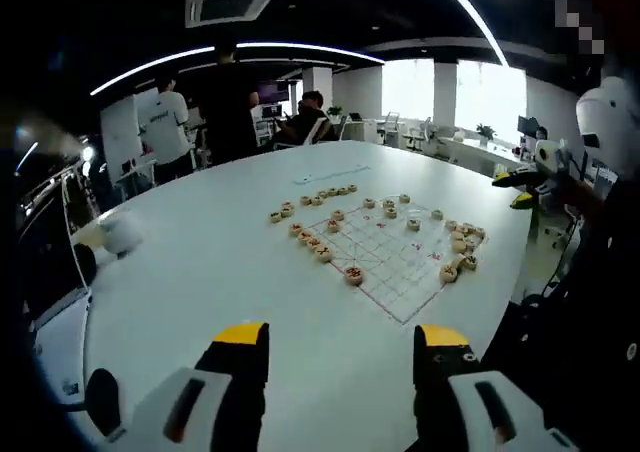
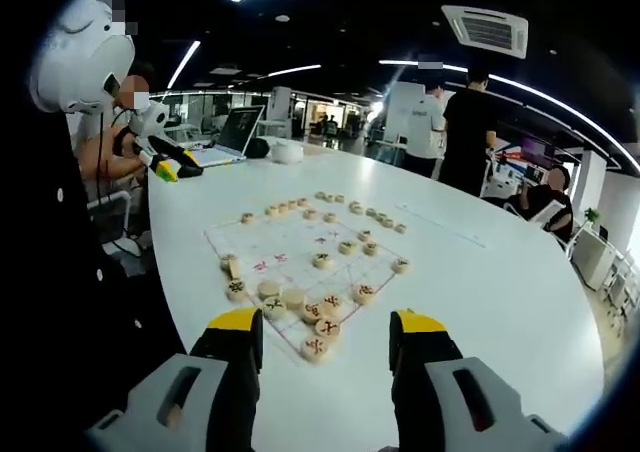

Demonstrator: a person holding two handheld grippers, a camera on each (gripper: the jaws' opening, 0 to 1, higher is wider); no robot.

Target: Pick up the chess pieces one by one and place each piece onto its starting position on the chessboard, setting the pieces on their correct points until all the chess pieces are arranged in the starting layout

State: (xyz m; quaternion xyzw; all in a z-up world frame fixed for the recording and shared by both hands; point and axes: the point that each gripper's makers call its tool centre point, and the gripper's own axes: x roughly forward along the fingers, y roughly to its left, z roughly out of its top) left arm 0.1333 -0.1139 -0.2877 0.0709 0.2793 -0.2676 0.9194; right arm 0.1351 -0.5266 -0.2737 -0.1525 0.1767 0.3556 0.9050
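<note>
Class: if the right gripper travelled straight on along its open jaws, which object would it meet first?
Probably the cluster of round wooden chess pieces on the near edge of the paper chessboard, though depth is unclear. The right gripper holds nothing.

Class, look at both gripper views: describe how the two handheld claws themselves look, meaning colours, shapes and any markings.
Both claws look alike. The left claw has two black jaws with bright yellow tips, rising from pale grey housings, each with a dark elongated slot. The right claw has the same build: black jaws, yellow caps, grey slotted bases. No cables or printed markings can be made out on either.
</note>
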